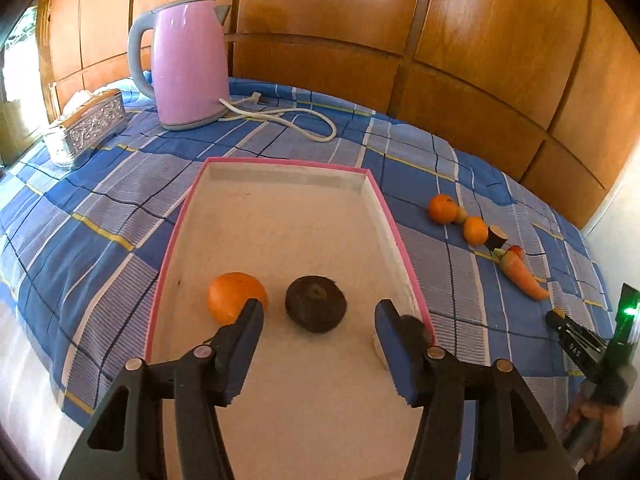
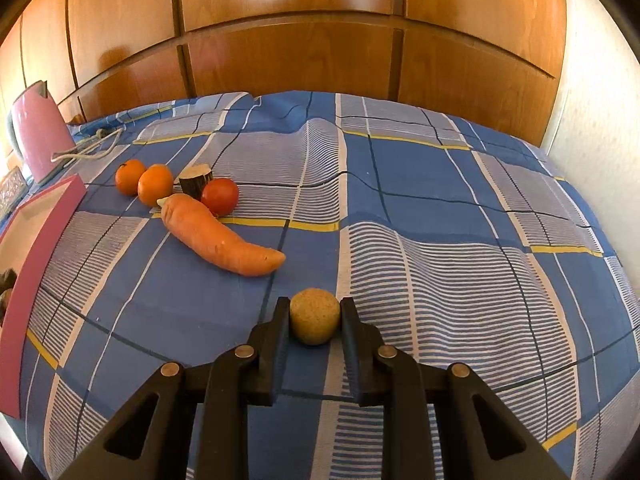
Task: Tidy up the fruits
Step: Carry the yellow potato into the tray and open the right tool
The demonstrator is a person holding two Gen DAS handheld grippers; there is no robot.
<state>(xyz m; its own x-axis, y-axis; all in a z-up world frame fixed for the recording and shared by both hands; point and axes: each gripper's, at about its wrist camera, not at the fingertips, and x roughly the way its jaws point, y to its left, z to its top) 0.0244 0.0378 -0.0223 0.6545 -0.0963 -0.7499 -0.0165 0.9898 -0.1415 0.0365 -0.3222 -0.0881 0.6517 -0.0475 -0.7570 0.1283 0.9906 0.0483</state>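
Observation:
My left gripper (image 1: 319,316) is open and empty above the pink-rimmed white box (image 1: 276,168). In the box lie an orange (image 1: 232,296) and a dark round fruit (image 1: 315,304); a third item is partly hidden behind the right finger. My right gripper (image 2: 314,316) is shut on a small tan round fruit (image 2: 315,316), low over the blue plaid cloth. Beyond it lie a carrot (image 2: 220,236), a tomato (image 2: 220,196), a dark cut piece (image 2: 195,180) and two oranges (image 2: 155,184). These also show in the left wrist view (image 1: 475,230), right of the box.
A pink kettle (image 1: 186,64) with its white cord (image 1: 288,114) stands behind the box. A silver tissue box (image 1: 86,128) sits at the far left. A wooden wardrobe (image 1: 440,40) backs the table. The box's edge shows in the right wrist view (image 2: 36,248).

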